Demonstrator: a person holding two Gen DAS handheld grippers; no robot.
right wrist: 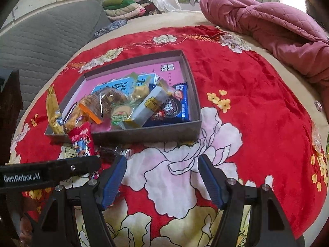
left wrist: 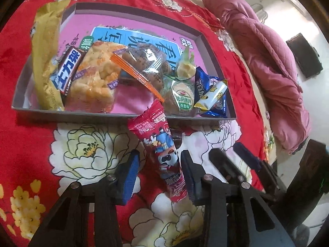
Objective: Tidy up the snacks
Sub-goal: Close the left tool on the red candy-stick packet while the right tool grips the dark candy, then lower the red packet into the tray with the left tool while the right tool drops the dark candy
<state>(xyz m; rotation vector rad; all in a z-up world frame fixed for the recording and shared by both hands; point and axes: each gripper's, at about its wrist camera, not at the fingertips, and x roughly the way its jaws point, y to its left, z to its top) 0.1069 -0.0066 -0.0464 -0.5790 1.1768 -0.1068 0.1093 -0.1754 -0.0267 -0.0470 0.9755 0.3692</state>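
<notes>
Covering the bed, your red floral blanket [left wrist: 30, 127] carries the grey box [left wrist: 123, 116] of snacks. Leaning on its near wall, the red snack packet [left wrist: 162, 150] sits between your left claw's [left wrist: 158, 164] parted pads, ungripped; it's light, crinkly, slippery, so pinch mid-length. Your right claw [right wrist: 162, 177] gapes empty.

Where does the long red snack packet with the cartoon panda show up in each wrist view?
Left wrist: the long red snack packet with the cartoon panda is at lower centre, between the left gripper fingers, its top leaning on the tray's near wall.
Right wrist: lower left, at the tray's near left corner, partly hidden behind the left gripper.
Shared landmark: the shallow grey cardboard tray of snacks.
</notes>
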